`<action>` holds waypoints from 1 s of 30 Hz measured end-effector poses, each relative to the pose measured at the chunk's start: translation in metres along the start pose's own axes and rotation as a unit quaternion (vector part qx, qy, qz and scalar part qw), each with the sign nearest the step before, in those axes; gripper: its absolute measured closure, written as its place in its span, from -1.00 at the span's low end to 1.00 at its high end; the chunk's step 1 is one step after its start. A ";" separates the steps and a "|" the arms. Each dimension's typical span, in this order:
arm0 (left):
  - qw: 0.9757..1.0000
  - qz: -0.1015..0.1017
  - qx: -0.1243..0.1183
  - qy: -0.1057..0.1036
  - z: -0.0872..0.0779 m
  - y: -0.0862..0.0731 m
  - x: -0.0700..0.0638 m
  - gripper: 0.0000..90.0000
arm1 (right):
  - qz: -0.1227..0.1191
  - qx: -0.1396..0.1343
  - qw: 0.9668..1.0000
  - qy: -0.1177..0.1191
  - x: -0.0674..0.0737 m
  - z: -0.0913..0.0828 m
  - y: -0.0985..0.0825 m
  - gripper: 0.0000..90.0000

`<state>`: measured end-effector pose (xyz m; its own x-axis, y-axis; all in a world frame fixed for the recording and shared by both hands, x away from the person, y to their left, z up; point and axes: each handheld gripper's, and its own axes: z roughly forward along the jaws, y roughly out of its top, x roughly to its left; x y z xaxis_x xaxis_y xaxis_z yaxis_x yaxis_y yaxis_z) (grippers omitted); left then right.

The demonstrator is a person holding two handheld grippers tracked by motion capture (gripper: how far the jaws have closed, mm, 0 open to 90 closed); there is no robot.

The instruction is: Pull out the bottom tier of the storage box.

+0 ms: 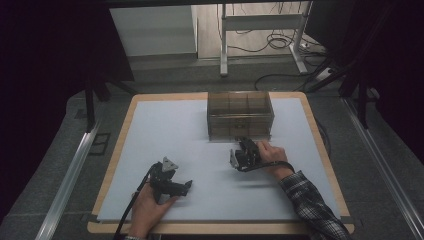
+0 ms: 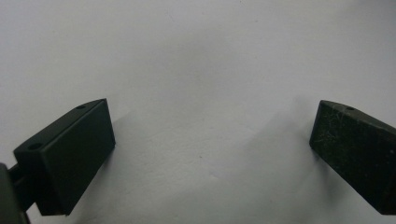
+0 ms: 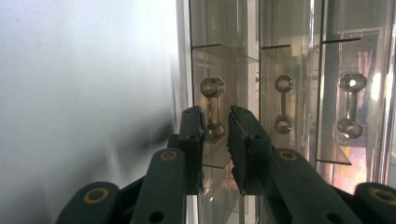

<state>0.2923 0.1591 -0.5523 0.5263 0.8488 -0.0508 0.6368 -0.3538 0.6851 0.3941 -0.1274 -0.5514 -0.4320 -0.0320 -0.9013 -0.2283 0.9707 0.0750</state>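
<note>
A smoky clear drawer box (image 1: 240,114) stands at the back middle of the white mat (image 1: 170,135). In the right gripper view its front shows three small dumbbell-shaped handles. My right gripper (image 3: 215,112) is at the box's front, jaws close together on either side of the leftmost handle (image 3: 212,95), with a thin gap still showing beside it. In the high view a hand holds the right gripper (image 1: 245,144) against the lower front of the box. My left gripper (image 1: 187,186) rests low over the mat at the front left, jaws wide open (image 2: 212,140) with nothing between them.
The other two drawer handles (image 3: 283,105) (image 3: 351,105) lie to the right in the right gripper view. The mat covers a wooden table (image 1: 122,130). Metal rails run along both sides of the floor, and cables and a desk frame (image 1: 260,22) stand beyond the table.
</note>
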 end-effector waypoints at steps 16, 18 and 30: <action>1.000 0.000 0.000 0.000 0.000 0.000 0.000 -1.00 | 0.042 -0.018 0.997 0.056 -0.019 -0.007 -0.008 0.50; 1.000 0.000 0.000 0.000 0.000 0.000 0.000 -1.00 | 0.053 -0.020 0.996 0.064 -0.022 -0.007 -0.009 0.49; 1.000 0.000 0.000 0.000 0.000 0.000 0.000 -1.00 | 0.115 -0.045 0.983 0.134 -0.041 -0.009 -0.017 0.39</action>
<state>0.2923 0.1591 -0.5523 0.5265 0.8487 -0.0506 0.6367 -0.3542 0.6850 0.4076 -0.1449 -0.5115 -0.6921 0.1125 -0.7130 -0.1687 0.9352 0.3113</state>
